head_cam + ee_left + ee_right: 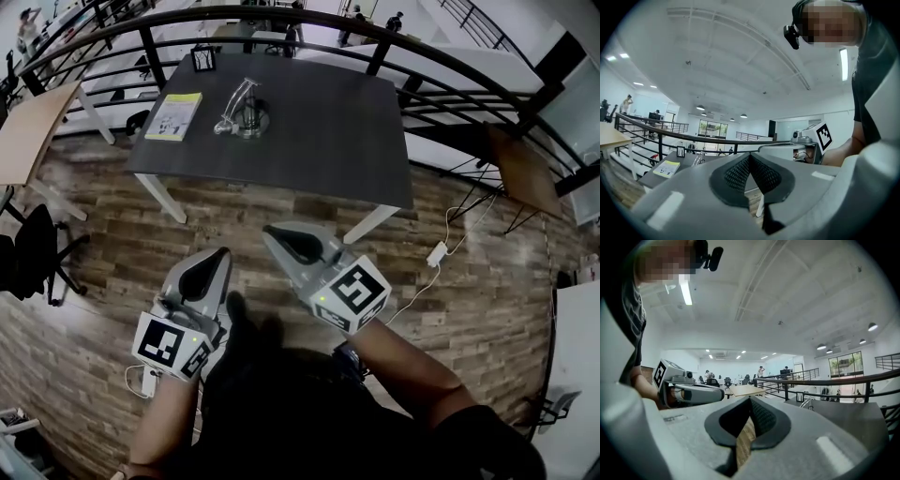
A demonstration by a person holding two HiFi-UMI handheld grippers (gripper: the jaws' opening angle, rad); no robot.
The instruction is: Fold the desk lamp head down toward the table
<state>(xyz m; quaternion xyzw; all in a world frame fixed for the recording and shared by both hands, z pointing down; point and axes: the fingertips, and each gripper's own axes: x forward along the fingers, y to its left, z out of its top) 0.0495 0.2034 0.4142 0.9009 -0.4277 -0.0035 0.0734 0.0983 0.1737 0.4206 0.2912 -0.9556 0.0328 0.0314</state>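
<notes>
both our grippers hang over the wood floor (103, 253), short of the table: left gripper (219, 255) and right gripper (272, 232), each with jaws closed together on nothing. ahead we see the dark table (328, 131) carrying the silver desk lamp (242, 109) toward its far left, a yellow booklet (174, 116) just beside it.

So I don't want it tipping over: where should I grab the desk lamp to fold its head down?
On the desk lamp, probably the slim upper bar, pinched from the table's near side. It slants up clear of the round base, with nothing in the way.
</notes>
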